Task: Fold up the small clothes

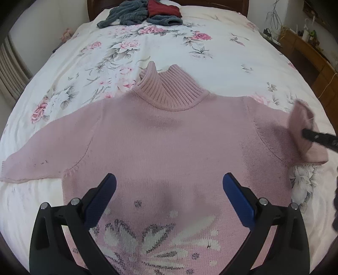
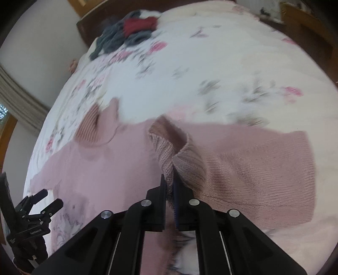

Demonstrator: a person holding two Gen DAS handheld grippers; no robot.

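- Jaws of the right gripper (image 2: 169,186) are clamped on a pinch of knit from the right sleeve (image 2: 253,169).
- Left gripper (image 1: 169,190) hovers wide open and empty over the chest of the pink knitted turtleneck sweater (image 1: 169,137).
- Sweater lies flat mid-bed on the floral bedspread (image 1: 232,63), collar toward the headboard, sleeves stretched sideways.
- Likely next: carry that sleeve inward across the body.
- Grey and red clothes (image 1: 143,12) are piled at the head edge.

a bed with a white floral bedspread (image 1: 169,48) fills most of the frame, its dark wooden headboard (image 1: 211,4) at the top edge. pale walls (image 1: 42,25) stand at upper left, a ribbed fixture (image 1: 10,69), perhaps a radiator, at far left, and a wooden desk (image 1: 306,50) at upper right.
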